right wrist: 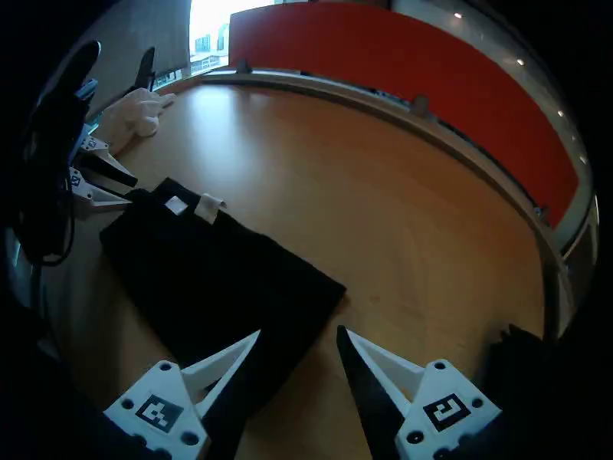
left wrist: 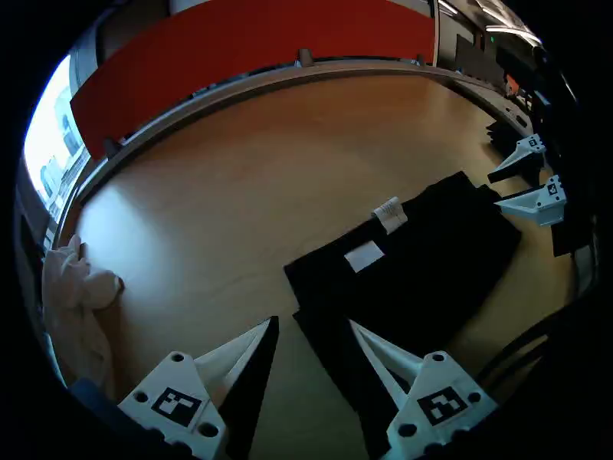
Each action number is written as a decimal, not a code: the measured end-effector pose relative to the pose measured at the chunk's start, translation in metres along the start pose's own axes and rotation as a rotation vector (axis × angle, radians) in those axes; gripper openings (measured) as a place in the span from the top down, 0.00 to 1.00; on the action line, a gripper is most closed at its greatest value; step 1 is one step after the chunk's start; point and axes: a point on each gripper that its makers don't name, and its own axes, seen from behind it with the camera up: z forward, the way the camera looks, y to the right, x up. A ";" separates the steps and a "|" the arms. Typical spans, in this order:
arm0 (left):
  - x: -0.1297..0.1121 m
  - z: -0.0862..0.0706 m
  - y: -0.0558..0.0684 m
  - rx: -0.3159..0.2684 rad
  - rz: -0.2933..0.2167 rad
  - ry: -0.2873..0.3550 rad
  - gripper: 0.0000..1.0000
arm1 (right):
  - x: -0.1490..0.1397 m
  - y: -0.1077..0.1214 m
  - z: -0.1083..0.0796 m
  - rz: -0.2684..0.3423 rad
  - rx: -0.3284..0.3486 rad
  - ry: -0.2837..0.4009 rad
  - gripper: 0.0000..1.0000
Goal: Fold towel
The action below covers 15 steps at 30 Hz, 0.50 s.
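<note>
A black towel (left wrist: 429,261) lies folded flat on the wooden table (left wrist: 268,169), with two white labels (left wrist: 377,234) on top. My left gripper (left wrist: 313,328) is open just above the towel's near corner, and nothing is between its fingers. My right gripper (left wrist: 530,180) is open at the towel's far side. In the right gripper view the towel (right wrist: 207,276) reaches to my right gripper (right wrist: 299,333), whose open jaws hover over its near edge. The left gripper (right wrist: 103,184) stands open at the towel's opposite corner, beside the labels (right wrist: 191,205).
A crumpled white cloth (left wrist: 73,295) lies at the table's left end, also seen as the white cloth (right wrist: 134,113). A red panel (left wrist: 253,46) runs behind the table's curved far edge. Something dark (right wrist: 521,356) sits at the table's right edge.
</note>
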 end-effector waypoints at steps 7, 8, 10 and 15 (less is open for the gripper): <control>0.013 0.001 -0.009 0.015 0.007 0.012 0.44 | 0.016 0.013 0.002 -0.005 -0.023 0.020 0.33; 0.015 0.001 -0.010 0.018 0.007 0.015 0.44 | 0.019 0.015 0.003 -0.005 -0.026 0.024 0.33; 0.019 0.000 -0.014 0.024 0.001 0.021 0.44 | 0.024 0.019 0.002 -0.003 -0.033 0.032 0.33; 0.025 -0.004 -0.023 0.043 -0.021 0.033 0.44 | 0.031 0.026 0.001 -0.003 -0.048 0.043 0.33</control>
